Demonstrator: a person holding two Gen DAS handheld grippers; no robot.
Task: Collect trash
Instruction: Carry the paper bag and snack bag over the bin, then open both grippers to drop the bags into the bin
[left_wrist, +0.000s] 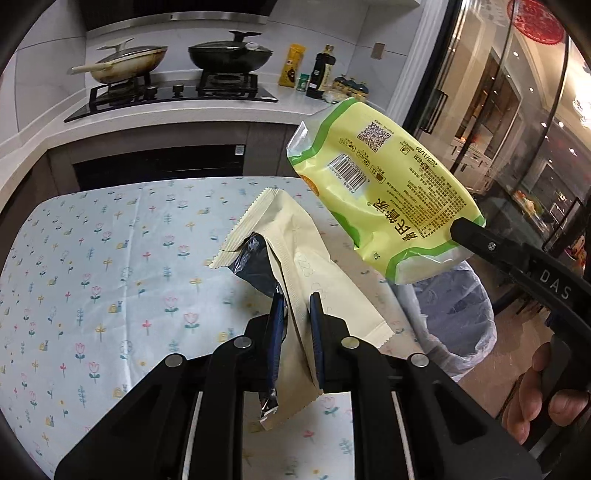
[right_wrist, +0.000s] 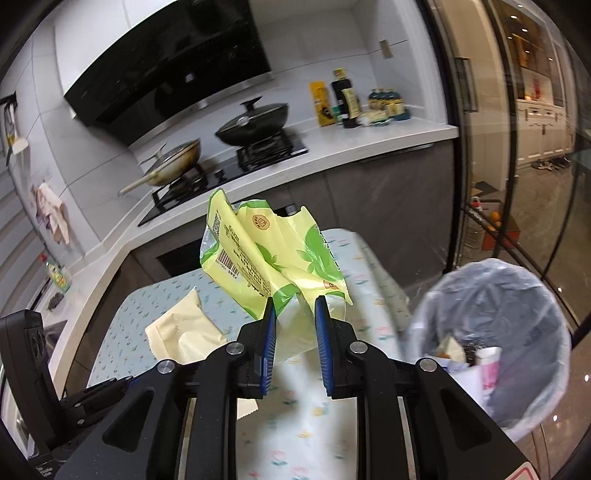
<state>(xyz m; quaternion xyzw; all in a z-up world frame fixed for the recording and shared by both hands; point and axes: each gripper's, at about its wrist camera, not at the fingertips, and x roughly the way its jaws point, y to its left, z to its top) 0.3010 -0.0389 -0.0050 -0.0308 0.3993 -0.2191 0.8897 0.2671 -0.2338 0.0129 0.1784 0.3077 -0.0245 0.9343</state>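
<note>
My left gripper (left_wrist: 297, 299) is shut on a cream-coloured empty wrapper (left_wrist: 291, 236) with a silver lining, held above the floral tablecloth (left_wrist: 92, 258). The same wrapper shows low left in the right wrist view (right_wrist: 184, 328). My right gripper (right_wrist: 294, 302) is shut on a yellow-green snack bag (right_wrist: 273, 254); it shows in the left wrist view (left_wrist: 384, 184), held up in the air at the table's right side. The trash bin (right_wrist: 509, 314), lined with a clear bag and holding some waste, stands on the floor right of the table, below and right of the bag.
Behind the table runs a white kitchen counter (left_wrist: 184, 114) with a gas hob, two lidded pans (left_wrist: 229, 55) and several bottles (left_wrist: 321, 74). Glass doors (left_wrist: 517, 129) stand on the right. The bin also shows in the left wrist view (left_wrist: 458, 314).
</note>
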